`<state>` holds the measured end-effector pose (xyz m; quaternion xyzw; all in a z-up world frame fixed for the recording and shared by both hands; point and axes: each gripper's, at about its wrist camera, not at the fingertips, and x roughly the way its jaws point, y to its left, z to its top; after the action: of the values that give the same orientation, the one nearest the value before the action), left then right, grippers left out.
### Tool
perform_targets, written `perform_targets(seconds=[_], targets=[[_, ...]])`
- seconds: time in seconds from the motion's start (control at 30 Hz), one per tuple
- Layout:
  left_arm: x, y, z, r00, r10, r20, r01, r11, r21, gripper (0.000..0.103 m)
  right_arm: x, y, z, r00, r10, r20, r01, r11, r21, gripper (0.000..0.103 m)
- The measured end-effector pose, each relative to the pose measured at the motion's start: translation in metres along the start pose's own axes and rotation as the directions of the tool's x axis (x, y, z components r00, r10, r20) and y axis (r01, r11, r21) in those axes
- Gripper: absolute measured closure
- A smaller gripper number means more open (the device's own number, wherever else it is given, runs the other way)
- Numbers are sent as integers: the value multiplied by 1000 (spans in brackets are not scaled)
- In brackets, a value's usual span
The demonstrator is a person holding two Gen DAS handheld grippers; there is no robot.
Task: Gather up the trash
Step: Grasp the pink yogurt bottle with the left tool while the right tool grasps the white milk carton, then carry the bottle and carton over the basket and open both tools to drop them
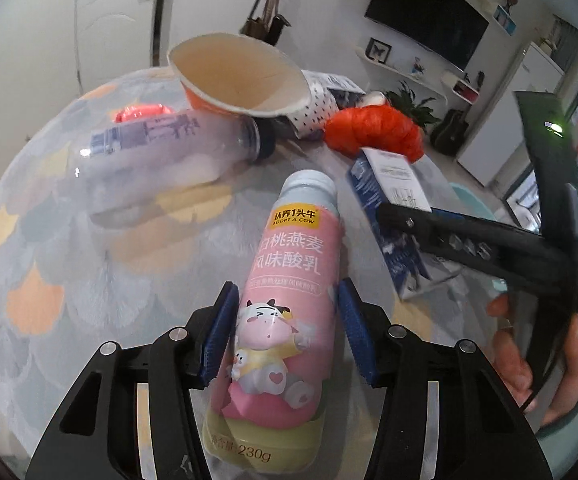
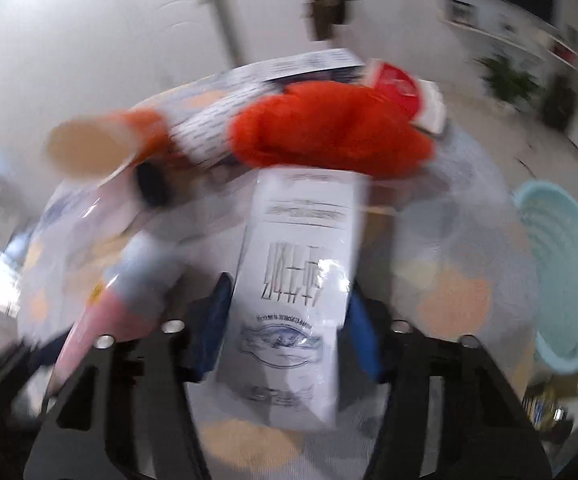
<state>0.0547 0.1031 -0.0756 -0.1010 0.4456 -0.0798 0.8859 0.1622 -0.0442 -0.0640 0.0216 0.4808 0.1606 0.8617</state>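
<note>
In the left wrist view my left gripper [image 1: 285,332] is shut on a pink yogurt bottle [image 1: 289,280] with a cow picture, held over the round table [image 1: 49,280]. My right gripper [image 1: 401,216] shows at the right, closed on a blue and white carton [image 1: 389,200]. In the blurred right wrist view my right gripper [image 2: 289,320] holds that white carton [image 2: 301,280] between its blue pads. The pink bottle [image 2: 101,320] shows at lower left there.
On the table lie a clear plastic bottle [image 1: 161,152], an orange paper cup [image 1: 241,76], a crumpled orange bag [image 1: 373,128] [image 2: 329,132] and a dotted wrapper [image 1: 321,104]. A light blue bin [image 2: 561,280] stands beside the table at the right.
</note>
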Motion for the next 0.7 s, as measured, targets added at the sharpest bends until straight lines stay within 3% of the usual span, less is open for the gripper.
perform_targets(seconds=[0.23, 0.37, 0.47, 0.53, 0.6, 0.7], targets=[[1, -10, -2, 1000, 8, -17, -7, 1000, 20, 53, -23, -23, -28, 998, 42, -39, -47, 991, -126, 53], [8, -19, 5, 1000, 17, -24, -16, 1000, 26, 47, -27, -38, -30, 998, 33, -57, -39, 994, -104, 53], [18, -27, 7, 996, 76, -44, -74, 996, 57, 45, -22, -40, -30, 996, 44, -74, -49, 996, -72, 47], [25, -30, 8, 992, 113, -54, -108, 991, 79, 46, -18, -38, -31, 996, 42, -79, -46, 997, -57, 43], [28, -33, 8, 990, 135, -50, -129, 986, 101, 53, -18, -34, -33, 997, 29, -77, -33, 998, -49, 43], [25, -36, 9, 993, 111, -40, -106, 989, 98, 56, -19, -26, -37, 998, 9, -61, -14, 996, -83, 54]])
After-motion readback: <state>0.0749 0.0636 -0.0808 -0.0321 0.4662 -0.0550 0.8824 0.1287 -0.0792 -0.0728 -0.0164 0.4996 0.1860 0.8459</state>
